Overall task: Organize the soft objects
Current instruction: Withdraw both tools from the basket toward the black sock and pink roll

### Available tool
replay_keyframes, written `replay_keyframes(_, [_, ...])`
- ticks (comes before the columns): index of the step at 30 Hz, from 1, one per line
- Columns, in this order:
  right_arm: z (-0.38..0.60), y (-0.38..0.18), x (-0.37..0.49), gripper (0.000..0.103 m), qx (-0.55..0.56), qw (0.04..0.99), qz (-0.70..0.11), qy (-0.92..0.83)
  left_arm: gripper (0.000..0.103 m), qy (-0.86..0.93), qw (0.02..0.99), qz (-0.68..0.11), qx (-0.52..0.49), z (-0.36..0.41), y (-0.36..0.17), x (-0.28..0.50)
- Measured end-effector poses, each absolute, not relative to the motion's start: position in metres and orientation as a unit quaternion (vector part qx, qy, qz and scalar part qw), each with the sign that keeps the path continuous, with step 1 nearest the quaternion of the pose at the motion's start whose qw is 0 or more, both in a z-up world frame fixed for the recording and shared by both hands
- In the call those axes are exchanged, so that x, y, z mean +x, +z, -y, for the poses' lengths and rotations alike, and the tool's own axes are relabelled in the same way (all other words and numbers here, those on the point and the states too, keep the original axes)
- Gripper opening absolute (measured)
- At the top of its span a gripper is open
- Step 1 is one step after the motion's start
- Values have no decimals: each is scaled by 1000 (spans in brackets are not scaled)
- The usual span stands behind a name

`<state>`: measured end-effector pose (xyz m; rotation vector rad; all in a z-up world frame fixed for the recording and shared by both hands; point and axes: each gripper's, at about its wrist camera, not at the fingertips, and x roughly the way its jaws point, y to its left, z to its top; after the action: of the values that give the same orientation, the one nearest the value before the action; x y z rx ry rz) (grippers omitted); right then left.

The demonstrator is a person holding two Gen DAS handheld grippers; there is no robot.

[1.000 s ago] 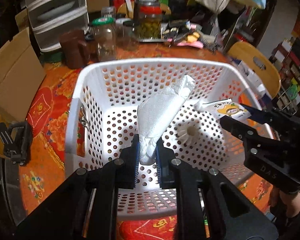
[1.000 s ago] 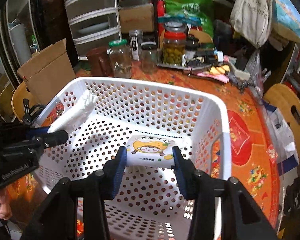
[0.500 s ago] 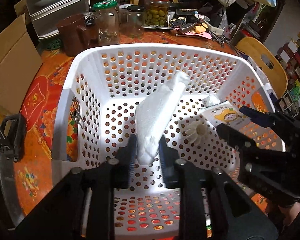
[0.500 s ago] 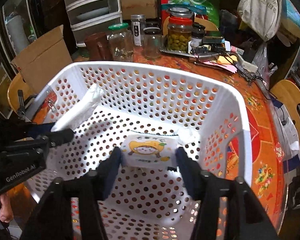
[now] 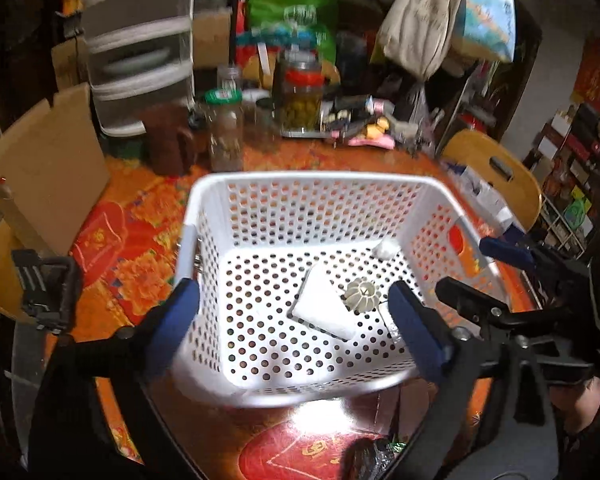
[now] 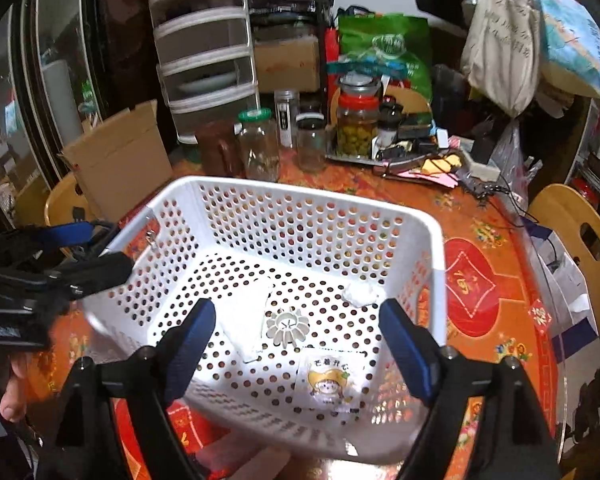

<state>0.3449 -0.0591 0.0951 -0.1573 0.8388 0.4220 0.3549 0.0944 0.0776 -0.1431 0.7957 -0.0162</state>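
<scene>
— Both grippers are empty now, yes?

— Yes. The left gripper (image 5: 294, 312) stands wide, and the right gripper (image 6: 298, 336) also wide. Each one hovers above the near side of the white basket (image 6: 436, 240), holding nothing.

— And the soft things?

— All lie on the basket floor. The folded white towel (image 5: 322, 306) is near the middle, the tissue pack (image 6: 330, 380) with a cartoon face is near the front right, and a small white wad (image 6: 360, 294) sits by the right wall.

— What can go wrong from here?

— I think the basket is light and stands on a slippery orange tabletop (image 6: 492, 280). If a finger catches the rim, the basket may slide or tip. Also the jars (image 6: 260, 148) behind it are near; a careless swing could knock one.

— And the two grippers?

— They are near each other, so they may collide.
</scene>
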Motion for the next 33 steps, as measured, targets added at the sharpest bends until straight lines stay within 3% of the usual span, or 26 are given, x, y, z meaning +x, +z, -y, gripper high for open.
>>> replay_keyframes(9, [72, 117, 307, 84, -65, 898, -377, 218, 95, -12, 939, -341, -46, -84, 105, 303])
replay_keyframes(13, [85, 118, 267, 93, -66, 906, -358, 215, 100, -33, 950, -311, -28, -75, 105, 250])
replay_keyframes(20, [111, 102, 188, 95, -59, 917, -333, 212, 103, -31, 965, -256, -49, -81, 95, 145])
replay_keyframes(27, [127, 82, 128, 95, -41, 922, -326, 206, 103, -44, 960, -272, -42, -63, 71, 100])
replay_keyframes(33, [132, 61, 107, 95, -30, 918, -339, 204, 103, -65, 948, -309, -52, -42, 30, 110])
